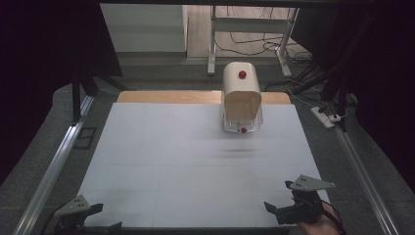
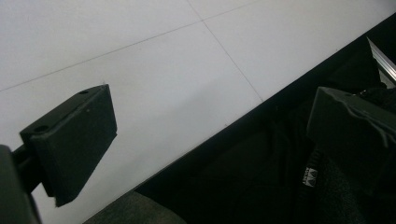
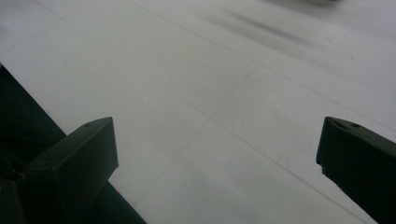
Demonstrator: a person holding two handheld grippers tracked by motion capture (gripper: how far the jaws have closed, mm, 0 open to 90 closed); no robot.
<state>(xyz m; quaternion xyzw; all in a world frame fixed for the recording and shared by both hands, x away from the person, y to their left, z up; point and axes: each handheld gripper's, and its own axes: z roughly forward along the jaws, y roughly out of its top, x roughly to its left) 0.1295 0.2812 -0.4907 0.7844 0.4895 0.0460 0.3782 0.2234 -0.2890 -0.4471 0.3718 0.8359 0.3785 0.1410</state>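
**Bread-bin-like container far off, both grippers parked at the near edge**

Cream container (image 1: 241, 95) with a red knob on top and a clear front flap, standing upright at the far side of the white worktop (image 1: 161, 156), right of centre, against the wooden strip at the back. Long axis roughly front to back, opening toward the near edge, a second red knob low on the flap.

Right gripper (image 1: 286, 208) at the near right corner, fingers (image 3: 74, 163) spread wide and released, nothing between them, bare worktop ahead. Left gripper (image 1: 100, 218) at the near left corner, fingers (image 2: 70, 140) likewise apart and empty, half over the worktop's front edge.

Container well apart from both, lying ahead and slightly left of the right gripper, ahead and far to the right of the left one. Right gripper clearly the nearer, and more in line with the flap. Likely next: a straight forward reach by the right hand toward the lower knob, though nothing yet committed.
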